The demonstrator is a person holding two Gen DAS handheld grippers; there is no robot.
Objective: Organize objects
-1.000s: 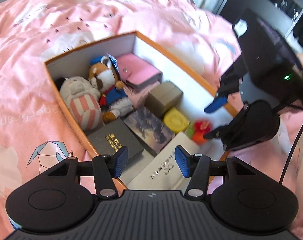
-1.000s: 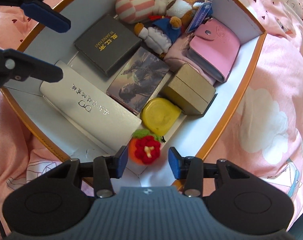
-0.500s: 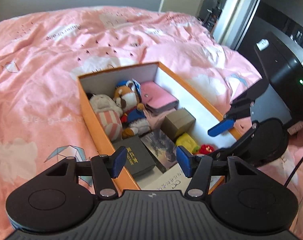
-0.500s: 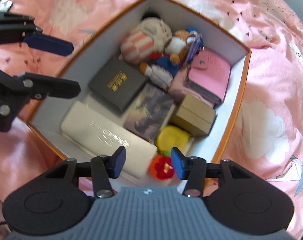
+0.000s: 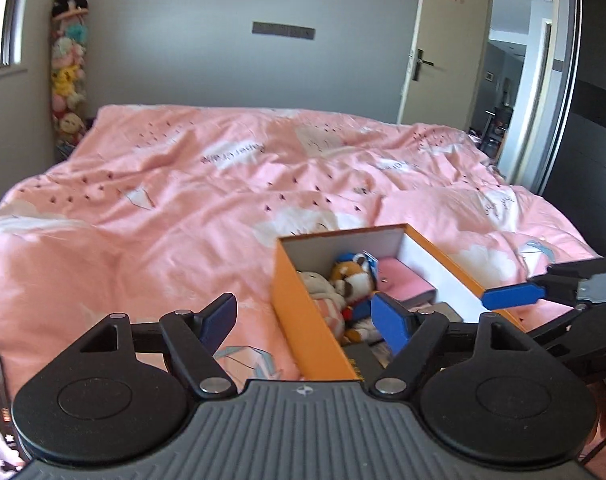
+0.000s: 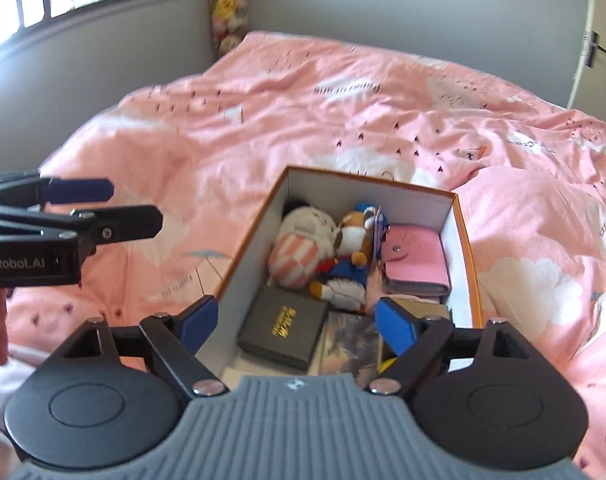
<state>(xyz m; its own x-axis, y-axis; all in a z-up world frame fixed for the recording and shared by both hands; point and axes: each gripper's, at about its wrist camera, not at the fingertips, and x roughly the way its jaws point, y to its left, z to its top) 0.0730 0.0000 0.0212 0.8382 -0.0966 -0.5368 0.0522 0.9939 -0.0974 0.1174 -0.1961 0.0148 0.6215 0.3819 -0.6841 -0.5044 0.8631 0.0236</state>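
Two grippers, both empty, above an orange box (image 6: 469, 264) on the pink bed (image 6: 303, 120).
Left gripper (image 5: 305, 316) and right gripper (image 6: 295, 320) have jaws opening with nothing between them. Inside the box, the striped plush (image 6: 299, 250) looks soft and light, best pinched round its body; the dark case (image 6: 283, 330) nearer the camera looks stiff, its front edge hidden.

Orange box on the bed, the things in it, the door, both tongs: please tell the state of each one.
orange box: lid off, packed
pink wallet: snapped shut, lying flat
black box: closed, flat
striped plush: lying down
door: open
left tongs: opening, nothing between
right tongs: opening, nothing between
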